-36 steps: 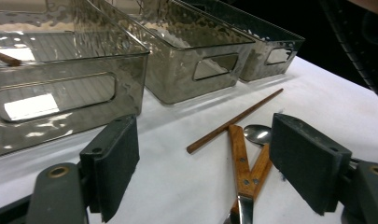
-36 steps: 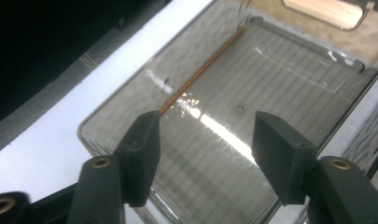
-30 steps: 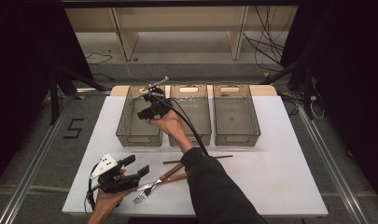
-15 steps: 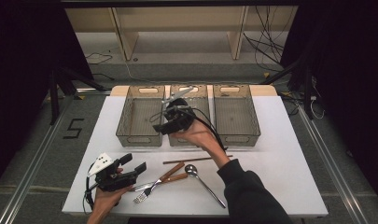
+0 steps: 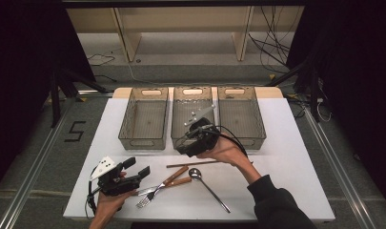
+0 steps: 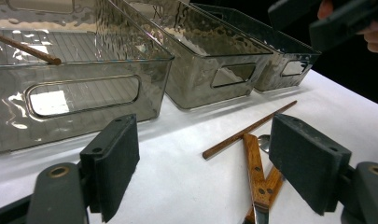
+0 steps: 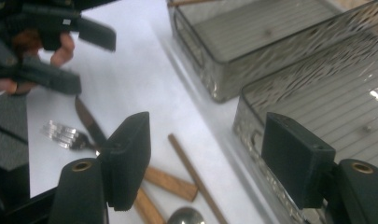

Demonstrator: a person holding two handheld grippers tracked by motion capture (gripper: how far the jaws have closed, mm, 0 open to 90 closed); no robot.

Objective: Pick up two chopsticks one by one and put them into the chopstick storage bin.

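Risk check, cutlery sorting into bins. Noted right tongs (image 5: 185,144) spread wide, nothing between them, hanging above the front wall of the middle bin (image 5: 178,119). Noted left tongs (image 5: 137,168) also spread and empty, low over the table (image 5: 286,167) near its front left, just beside the wood-handled fork (image 5: 144,202). Found the loose chopstick (image 5: 193,163) flat on the table just in front of the bins, close under the right tongs. Found its mate, the binned chopstick (image 6: 23,46), lying inside the left bin (image 5: 126,124).

Judged likely trouble:
- Thin round stick flat on a hard top: could have rolled or skidded off the pads on closing, or been pinched at one end and swung down.
- Fork handle, wood-handled knife (image 5: 181,182) and soup spoon (image 5: 207,188) packed near the stick: could have been nudged or caught along with it.
- Bin wall right beside the right tongs: could have been knocked on the way down, shoving the light bin.
- Both tongs near the same pile: could have collided.
- Wrong bin possible; pair belonged in the left one.
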